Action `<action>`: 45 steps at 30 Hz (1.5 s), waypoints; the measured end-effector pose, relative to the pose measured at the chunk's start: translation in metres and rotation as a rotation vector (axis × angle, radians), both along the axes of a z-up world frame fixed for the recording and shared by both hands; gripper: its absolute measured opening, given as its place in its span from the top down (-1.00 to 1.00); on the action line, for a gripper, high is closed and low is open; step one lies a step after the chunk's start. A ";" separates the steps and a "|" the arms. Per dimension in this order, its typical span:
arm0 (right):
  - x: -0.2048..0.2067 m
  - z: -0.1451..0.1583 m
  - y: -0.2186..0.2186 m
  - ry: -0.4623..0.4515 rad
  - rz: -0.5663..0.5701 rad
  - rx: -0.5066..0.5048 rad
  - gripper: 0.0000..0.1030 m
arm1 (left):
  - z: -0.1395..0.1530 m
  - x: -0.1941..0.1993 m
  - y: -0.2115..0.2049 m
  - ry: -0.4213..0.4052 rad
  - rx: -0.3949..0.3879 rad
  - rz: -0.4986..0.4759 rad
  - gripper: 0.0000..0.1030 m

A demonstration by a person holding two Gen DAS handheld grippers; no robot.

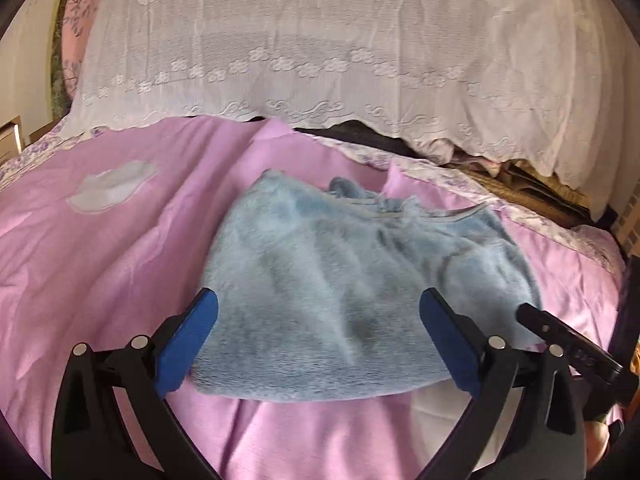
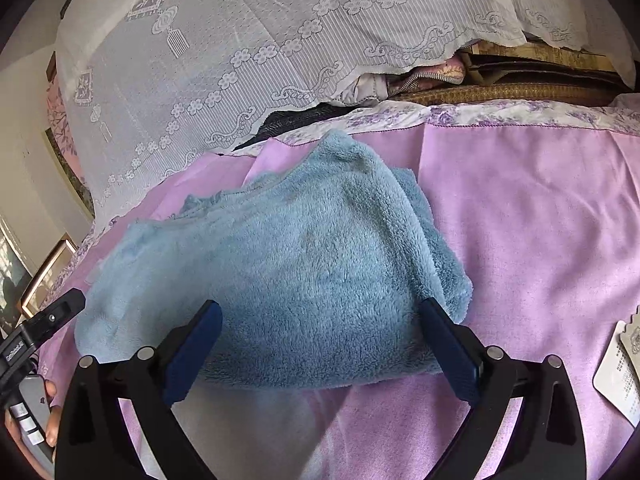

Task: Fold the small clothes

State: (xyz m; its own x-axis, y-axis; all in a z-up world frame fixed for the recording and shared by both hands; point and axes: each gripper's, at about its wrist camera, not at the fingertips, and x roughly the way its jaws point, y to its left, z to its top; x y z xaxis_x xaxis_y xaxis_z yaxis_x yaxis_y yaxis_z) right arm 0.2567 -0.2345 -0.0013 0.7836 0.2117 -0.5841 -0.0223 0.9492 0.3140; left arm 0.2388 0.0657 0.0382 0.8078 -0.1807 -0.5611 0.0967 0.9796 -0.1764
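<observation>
blue fleece garment (image 2: 288, 272) folded, underlayers hidden; left tongs (image 1: 319, 312) and right tongs (image 2: 322, 320) wide, empty

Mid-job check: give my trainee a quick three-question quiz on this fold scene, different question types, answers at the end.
1. True or false: the left hand-held gripper is clamped on the blue fleece garment.
2. What does the garment lie on: A) a wooden table, B) a pink sheet, C) the white lace cover?
3. Fill in: the right hand-held gripper has its jaws ____.

Key: 1 false, its jaws stand open; 2 B; 3 open.
</observation>
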 end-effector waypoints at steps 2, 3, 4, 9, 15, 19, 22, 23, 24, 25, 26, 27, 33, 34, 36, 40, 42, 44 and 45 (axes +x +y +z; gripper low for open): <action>0.001 0.000 0.000 0.003 0.002 0.002 -0.93 | -0.003 0.000 -0.018 0.005 0.047 -0.055 -0.91; 0.001 0.000 0.001 0.006 0.003 -0.003 -0.93 | -0.011 0.004 -0.028 0.026 0.106 -0.058 -0.91; 0.002 -0.001 0.003 0.010 0.005 -0.009 -0.93 | -0.023 0.012 -0.037 0.067 0.179 -0.045 -0.91; 0.004 -0.002 0.003 0.016 0.012 -0.008 -0.93 | -0.049 0.032 -0.041 0.178 0.226 -0.028 -0.92; 0.004 -0.002 0.003 0.015 0.012 -0.002 -0.93 | -0.020 0.011 -0.044 0.063 0.200 -0.034 -0.92; 0.002 -0.001 -0.001 0.002 0.004 0.025 -0.93 | -0.004 0.024 -0.051 0.050 0.158 -0.009 -0.92; 0.002 -0.002 -0.001 0.002 0.003 0.029 -0.93 | -0.035 0.054 -0.063 0.181 0.129 -0.041 -0.92; 0.002 -0.002 -0.001 0.003 0.004 0.026 -0.93 | -0.051 0.063 -0.068 0.220 0.164 -0.039 -0.92; 0.002 -0.002 -0.001 0.004 0.007 0.025 -0.93 | -0.057 0.063 -0.072 0.204 0.193 -0.034 -0.92; 0.003 -0.002 0.000 0.007 0.007 0.021 -0.93 | -0.053 0.059 -0.074 0.193 0.206 -0.030 -0.92; 0.003 -0.003 0.000 0.010 0.007 0.018 -0.93 | -0.050 0.057 -0.074 0.185 0.210 -0.029 -0.92; 0.003 -0.003 0.000 0.011 0.007 0.017 -0.93 | -0.052 0.055 -0.073 0.180 0.206 -0.030 -0.92; 0.004 -0.002 0.000 0.006 0.007 0.029 -0.93 | -0.033 0.035 -0.058 0.110 0.129 -0.021 -0.92; 0.002 -0.001 -0.001 0.000 0.005 0.034 -0.93 | -0.029 0.030 -0.058 0.090 0.130 -0.019 -0.92; -0.004 0.006 -0.007 -0.039 -0.006 0.066 -0.93 | -0.017 0.019 -0.061 0.046 0.136 -0.019 -0.92; -0.025 0.029 -0.037 -0.201 -0.079 0.192 -0.93 | 0.004 0.005 -0.074 -0.015 0.124 -0.047 -0.92; -0.021 0.031 -0.053 -0.184 -0.095 0.241 -0.93 | 0.005 0.005 -0.085 -0.006 0.139 -0.073 -0.92; -0.012 0.022 -0.073 -0.115 -0.125 0.328 -0.93 | -0.003 0.008 -0.094 0.016 0.184 -0.075 -0.92; -0.008 0.014 -0.084 -0.085 -0.139 0.398 -0.93 | -0.010 0.010 -0.098 0.029 0.217 -0.070 -0.92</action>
